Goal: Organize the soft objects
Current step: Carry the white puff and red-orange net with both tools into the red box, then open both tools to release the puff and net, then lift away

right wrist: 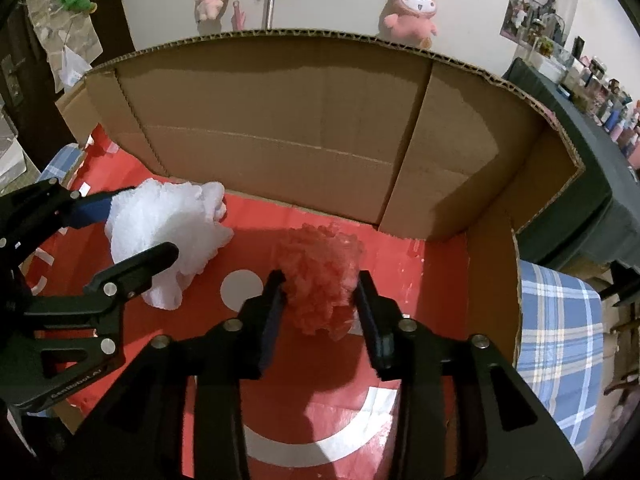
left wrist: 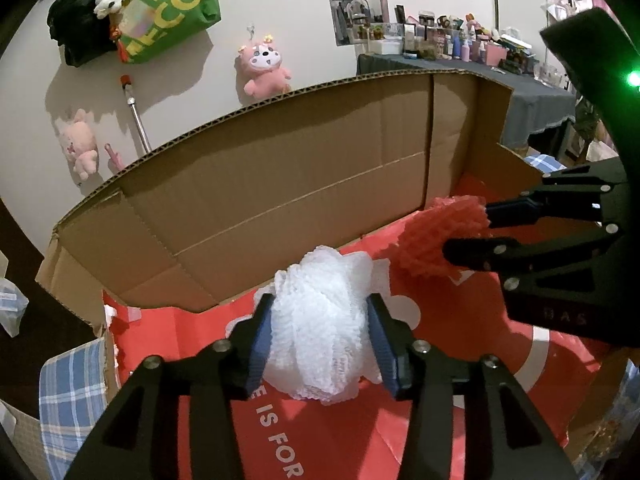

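**Two puffs side by side, low in the box**

Inside the cardboard box (left wrist: 280, 184), over its red paper lining (left wrist: 320, 432), both of your tools point down and toward the tall back wall.

On the left, the box wall is a low, bent flap, so that side is the loosest edge. Your left tool (left wrist: 320, 300) grips the white mesh puff (left wrist: 320, 340). The puff bulges past both blue pads (left wrist: 260, 344), which press into its flanks. From the right wrist view its lower end looks to be down on the red paper, near the left side of the floor.

Just right of it, close but apart, your right tool (right wrist: 319, 276) straddles the red mesh puff (right wrist: 320, 300). Both fingertips touch the puff's upper sides, but below that the puff is narrower than the gap. I cannot tell whether the tool is squeezing it or only flanking it, nor whether it rests on the lining.

The relation that matters is this: each puff lies straight ahead of its own tool, along the fingers. Neither has a long axis to line up. The two tools converge, so their tips are nearer each other than their bodies are.

My reading is that each way out is back and up along its own fingers, not sideways toward the neighbour.

Further right, the box floor lies bare up to the right wall, with a blue plaid cloth (right wrist: 560, 320) outside it. The back wall stands well ahead of both puffs.
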Demonstrator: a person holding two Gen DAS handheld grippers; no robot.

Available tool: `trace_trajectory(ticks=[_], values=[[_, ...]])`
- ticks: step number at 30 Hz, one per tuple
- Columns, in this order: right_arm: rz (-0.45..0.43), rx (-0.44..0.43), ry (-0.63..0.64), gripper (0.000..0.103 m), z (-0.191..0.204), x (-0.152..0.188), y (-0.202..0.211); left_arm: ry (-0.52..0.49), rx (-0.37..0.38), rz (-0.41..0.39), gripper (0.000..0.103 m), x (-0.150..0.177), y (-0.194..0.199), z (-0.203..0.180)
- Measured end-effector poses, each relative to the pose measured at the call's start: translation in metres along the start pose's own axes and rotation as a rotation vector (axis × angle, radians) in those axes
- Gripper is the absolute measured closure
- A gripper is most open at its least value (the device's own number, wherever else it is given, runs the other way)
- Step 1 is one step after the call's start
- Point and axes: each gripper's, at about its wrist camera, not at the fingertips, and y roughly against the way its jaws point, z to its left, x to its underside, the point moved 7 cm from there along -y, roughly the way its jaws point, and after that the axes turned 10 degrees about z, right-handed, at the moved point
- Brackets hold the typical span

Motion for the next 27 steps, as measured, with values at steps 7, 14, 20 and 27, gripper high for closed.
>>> trace_trajectory(ticks=[7, 14, 20, 27], values=[[0.041, 0.009, -0.002, 0.060, -0.003, 0.005, -0.008, -0.008, -0.031, 0.008, 0.035, 0.002, -0.002, 0.003], [0.043, 0.014, -0.006, 0.051, -0.006, 0.003, -0.011, 0.007, -0.039, 0.006, 0.019, 0.004, -0.002, 0.006], [0.054, 0.009, -0.018, 0.051, -0.006, 0.006, -0.013, 0.011, -0.041, 0.002, 0.011, 0.005, -0.002, 0.007], [0.049, 0.019, -0.011, 0.045, -0.005, 0.007, -0.011, 0.029, -0.027, -0.029, 0.002, 0.005, 0.007, 0.010]])
